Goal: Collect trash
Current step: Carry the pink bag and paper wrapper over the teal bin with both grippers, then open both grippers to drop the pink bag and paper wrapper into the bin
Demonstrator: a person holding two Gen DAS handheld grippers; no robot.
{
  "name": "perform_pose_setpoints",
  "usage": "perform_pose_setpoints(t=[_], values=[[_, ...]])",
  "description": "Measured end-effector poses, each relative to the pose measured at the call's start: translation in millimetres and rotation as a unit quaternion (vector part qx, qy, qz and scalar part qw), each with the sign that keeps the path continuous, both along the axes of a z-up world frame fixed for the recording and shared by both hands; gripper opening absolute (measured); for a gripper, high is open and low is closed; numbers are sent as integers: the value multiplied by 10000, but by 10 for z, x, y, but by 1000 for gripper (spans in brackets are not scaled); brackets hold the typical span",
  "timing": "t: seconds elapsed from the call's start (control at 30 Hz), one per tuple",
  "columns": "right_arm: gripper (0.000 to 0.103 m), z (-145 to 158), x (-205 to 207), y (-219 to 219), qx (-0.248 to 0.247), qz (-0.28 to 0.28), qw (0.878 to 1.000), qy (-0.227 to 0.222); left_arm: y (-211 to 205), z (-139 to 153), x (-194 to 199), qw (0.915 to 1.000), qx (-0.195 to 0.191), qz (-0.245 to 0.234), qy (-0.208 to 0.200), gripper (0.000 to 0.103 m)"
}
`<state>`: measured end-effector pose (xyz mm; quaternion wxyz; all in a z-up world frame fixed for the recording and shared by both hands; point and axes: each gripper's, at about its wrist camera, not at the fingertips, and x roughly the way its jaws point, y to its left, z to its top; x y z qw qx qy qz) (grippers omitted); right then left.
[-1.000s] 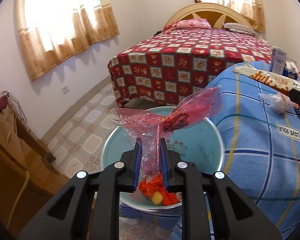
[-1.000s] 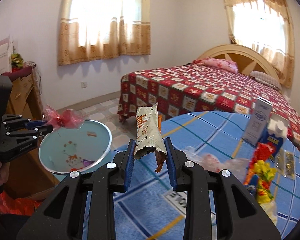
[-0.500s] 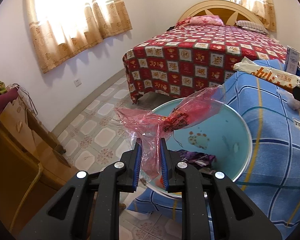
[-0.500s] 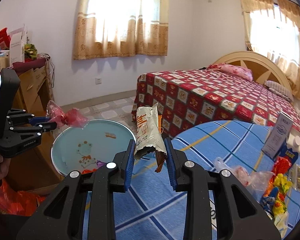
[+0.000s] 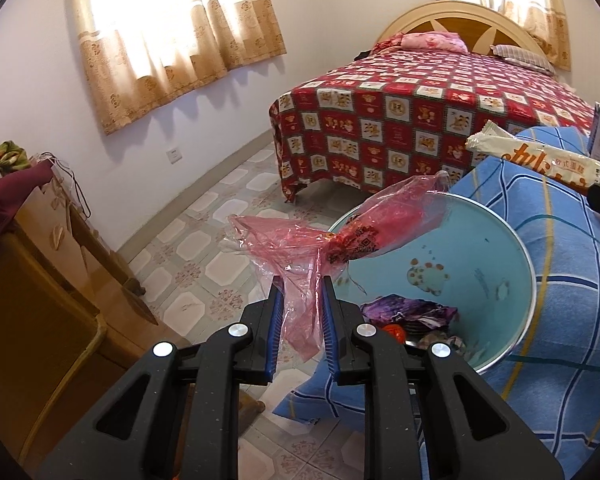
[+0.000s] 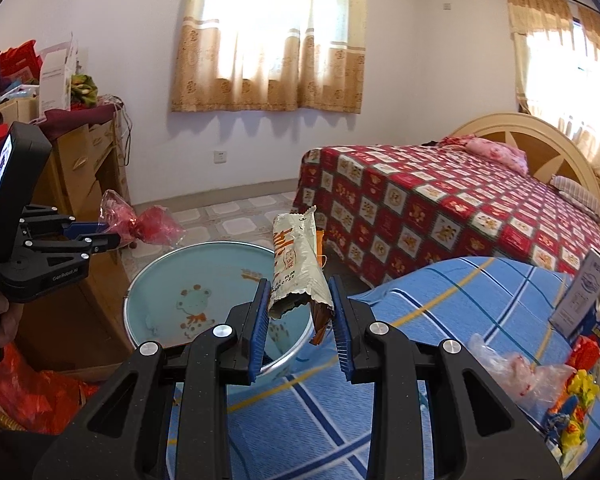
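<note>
**poster1:** Left gripper [image 5: 300, 296] first: we've got its blue pads pinched down to a narrow gap on a crinkly pink plastic bag [image 5: 340, 236], whose bulk sticks up and right toward the middle of the left wrist frame. Right behind it, centre-right, sits our light blue bin [image 5: 500, 264] with a cartoon print inside and some purple and red wrappers at the bottom. We can't tell whether the bag hangs over the rim or just short of it.

**poster2:** Right gripper [image 6: 300, 304] is about the same for us, jaws partly closed and clamped on a pale snack wrapper [image 6: 296, 264] standing upright in the middle of the right wrist frame, torn end down. The bin [image 6: 148, 280] shows just lower left of it, beside the blue checked cloth [image 6: 440, 320] filling the bottom right. More litter lies at the right edge of that cloth: a clear plastic bag [image 6: 516, 372] and a white carton [image 6: 584, 296]. Far left we see the other gripper [image 6: 108, 236] with its pink bag [image 6: 148, 228].
</note>
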<state>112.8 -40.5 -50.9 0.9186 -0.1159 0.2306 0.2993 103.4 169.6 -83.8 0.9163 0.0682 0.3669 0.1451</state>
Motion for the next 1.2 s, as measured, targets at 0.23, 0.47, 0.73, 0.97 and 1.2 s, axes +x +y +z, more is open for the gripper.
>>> perform_pose_setpoints(t=[0.23, 0.47, 0.73, 0.97, 1.2], values=[[30, -17, -30, 120, -51, 129, 9999, -5, 54, -16, 5, 10000, -28, 59, 18, 19], [30, -22, -46, 158, -61, 188, 9998, 1, 54, -26, 16, 10000, -25, 60, 33, 20], [30, -21, -40, 156, -60, 186, 9998, 6, 41, -34, 24, 10000, -38, 55, 40, 20], [30, -19, -48, 160, -60, 193, 9998, 6, 40, -38, 28, 10000, -41, 56, 51, 20], [30, -32, -59, 167, -70, 199, 9998, 9, 8, -58, 38, 10000, -38, 30, 60, 20]])
